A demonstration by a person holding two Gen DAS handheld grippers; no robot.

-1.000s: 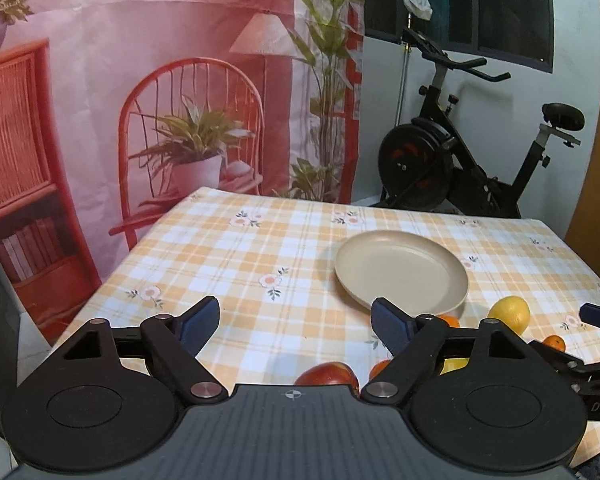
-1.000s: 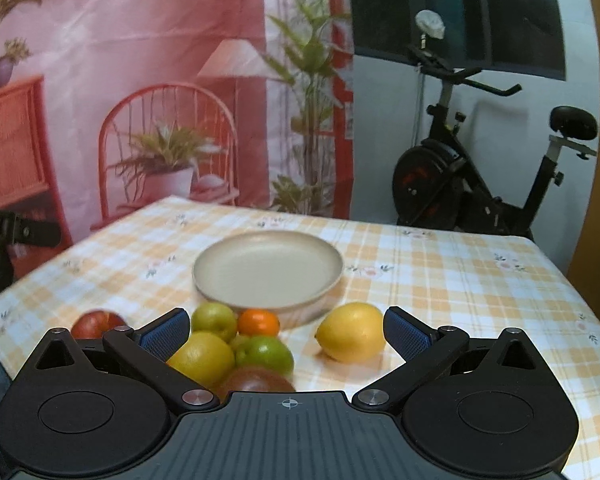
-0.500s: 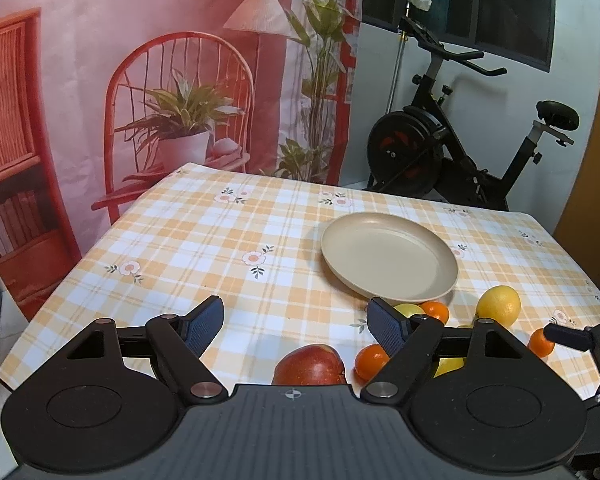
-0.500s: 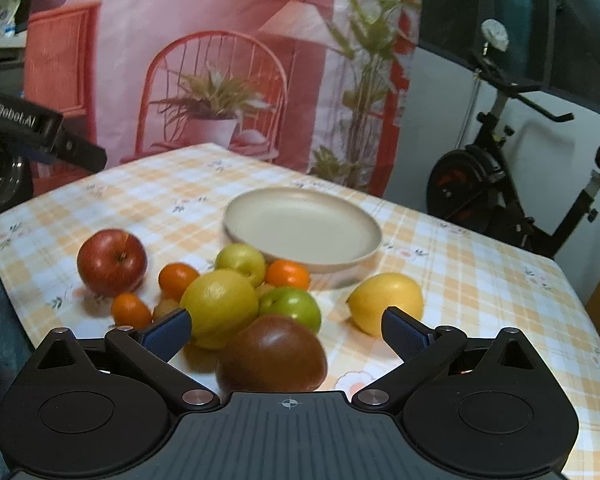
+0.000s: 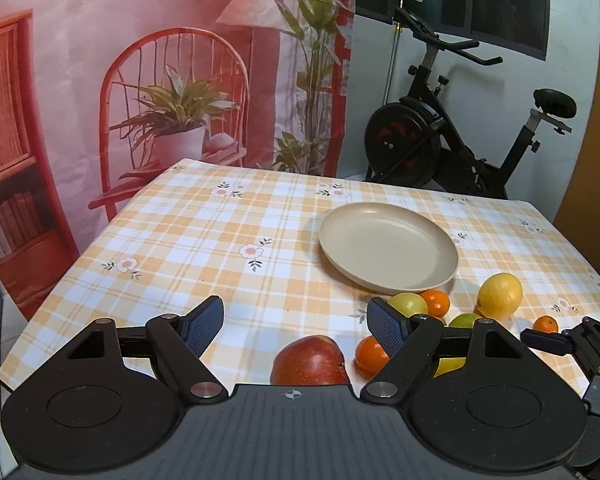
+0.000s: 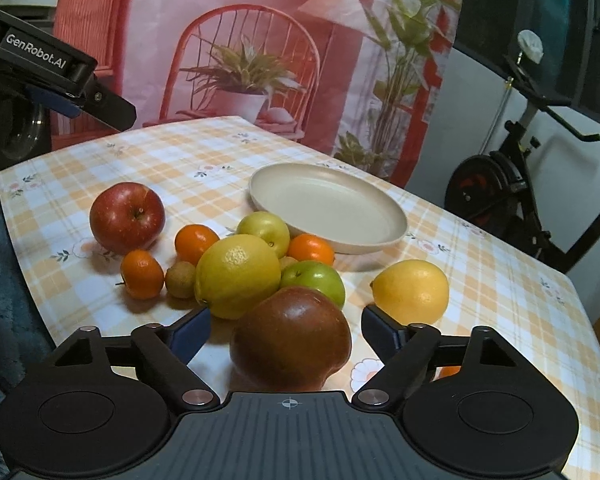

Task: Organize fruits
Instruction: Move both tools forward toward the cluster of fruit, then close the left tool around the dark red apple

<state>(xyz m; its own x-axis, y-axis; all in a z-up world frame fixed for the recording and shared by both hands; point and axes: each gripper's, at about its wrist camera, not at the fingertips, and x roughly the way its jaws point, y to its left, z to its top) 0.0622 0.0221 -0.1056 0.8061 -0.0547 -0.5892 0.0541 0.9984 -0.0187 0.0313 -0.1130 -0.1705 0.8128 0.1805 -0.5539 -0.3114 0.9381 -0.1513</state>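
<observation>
An empty beige plate (image 6: 328,208) (image 5: 388,248) stands mid-table. Fruit lies in front of it: a red apple (image 6: 127,218) (image 5: 310,362), a dark red apple (image 6: 292,338), two lemons (image 6: 238,276) (image 6: 412,292), a green apple (image 6: 314,282), a yellow-green apple (image 6: 265,230), mandarins (image 6: 142,274) (image 6: 196,242) (image 6: 311,249) and a small brown fruit (image 6: 180,279). My right gripper (image 6: 286,330) is open, its fingers either side of the dark apple, apart from it. My left gripper (image 5: 296,320) is open and empty above the red apple.
A checked orange tablecloth (image 5: 220,248) covers the table. A printed pink backdrop (image 5: 140,80) hangs behind it and an exercise bike (image 5: 452,140) stands at the back right. The left gripper shows at the right wrist view's upper left (image 6: 52,68).
Both grippers have moved forward and lower over the fruit. The dark red apple now sits between my right fingers. The red apple shows more fully under my left gripper.
</observation>
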